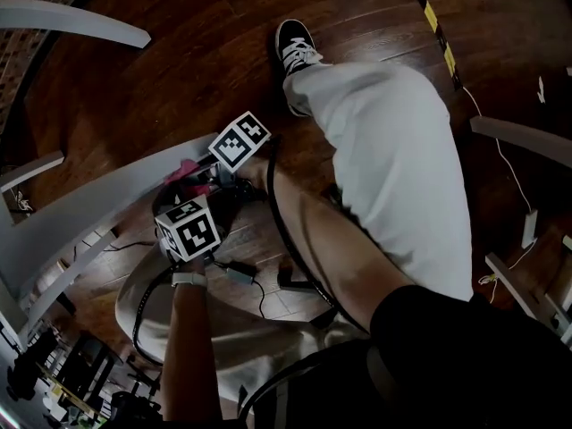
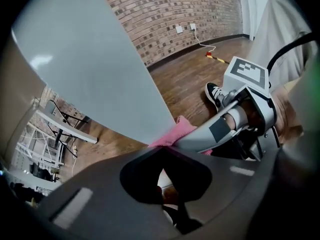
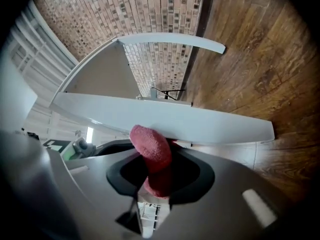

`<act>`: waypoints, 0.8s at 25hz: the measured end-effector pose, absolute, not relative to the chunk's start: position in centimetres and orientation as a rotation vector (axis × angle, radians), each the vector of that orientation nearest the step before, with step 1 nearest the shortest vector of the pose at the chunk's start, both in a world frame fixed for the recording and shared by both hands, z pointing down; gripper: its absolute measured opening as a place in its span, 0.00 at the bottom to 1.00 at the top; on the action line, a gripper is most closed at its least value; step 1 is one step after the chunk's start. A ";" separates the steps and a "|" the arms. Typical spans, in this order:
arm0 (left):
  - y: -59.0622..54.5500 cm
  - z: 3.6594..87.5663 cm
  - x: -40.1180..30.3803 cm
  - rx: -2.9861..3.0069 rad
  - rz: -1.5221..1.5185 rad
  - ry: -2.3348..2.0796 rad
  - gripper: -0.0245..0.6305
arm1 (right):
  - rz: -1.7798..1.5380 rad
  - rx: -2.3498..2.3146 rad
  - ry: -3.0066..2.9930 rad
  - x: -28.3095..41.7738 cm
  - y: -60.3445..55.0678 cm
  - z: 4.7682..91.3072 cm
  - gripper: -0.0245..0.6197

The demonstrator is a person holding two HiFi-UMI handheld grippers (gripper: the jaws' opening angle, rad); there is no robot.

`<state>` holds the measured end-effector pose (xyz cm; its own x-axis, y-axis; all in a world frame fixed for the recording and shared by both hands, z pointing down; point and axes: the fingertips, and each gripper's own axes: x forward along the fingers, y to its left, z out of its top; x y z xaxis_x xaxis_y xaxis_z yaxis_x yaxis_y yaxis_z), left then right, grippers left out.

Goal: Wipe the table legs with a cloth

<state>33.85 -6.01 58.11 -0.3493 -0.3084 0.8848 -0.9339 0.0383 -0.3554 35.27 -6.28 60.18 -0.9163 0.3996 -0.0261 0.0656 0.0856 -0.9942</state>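
Note:
A pink cloth [image 1: 184, 169] is pressed against a long, curved grey table leg [image 1: 89, 208] just above the wooden floor. My right gripper [image 1: 195, 177] is shut on the cloth; its marker cube sits just right of it. In the right gripper view the cloth [image 3: 151, 149] bulges out of the right gripper [image 3: 155, 169] and touches the leg [image 3: 200, 121]. My left gripper [image 1: 204, 206] hovers just below, close to the leg, holding nothing. The left gripper view shows the leg [image 2: 100, 59] close ahead, the cloth [image 2: 172, 136] under its edge, and the left gripper [image 2: 165, 181] with jaws together.
The person crouches here, with a knee and a black shoe [image 1: 295, 47] right of the grippers. Cables [image 1: 246, 275] trail on the floor. More grey legs [image 1: 71, 21] [image 1: 523, 137] stand around. Yellow-black tape [image 1: 429, 12] marks the floor. A brick wall [image 2: 175, 9] is behind.

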 end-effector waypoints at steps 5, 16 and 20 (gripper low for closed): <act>-6.0 61.2 33.8 1.241 1.376 -1.642 0.04 | 1.876 -0.391 -2.039 35.4 -6.1 63.4 0.19; -5.6 69.6 34.2 1.127 1.485 -1.485 0.04 | 1.876 -0.091 -1.829 36.5 -6.0 72.1 0.19; -5.2 71.5 34.9 1.109 1.508 -1.395 0.04 | 1.928 0.005 -1.703 37.1 -5.8 74.3 0.19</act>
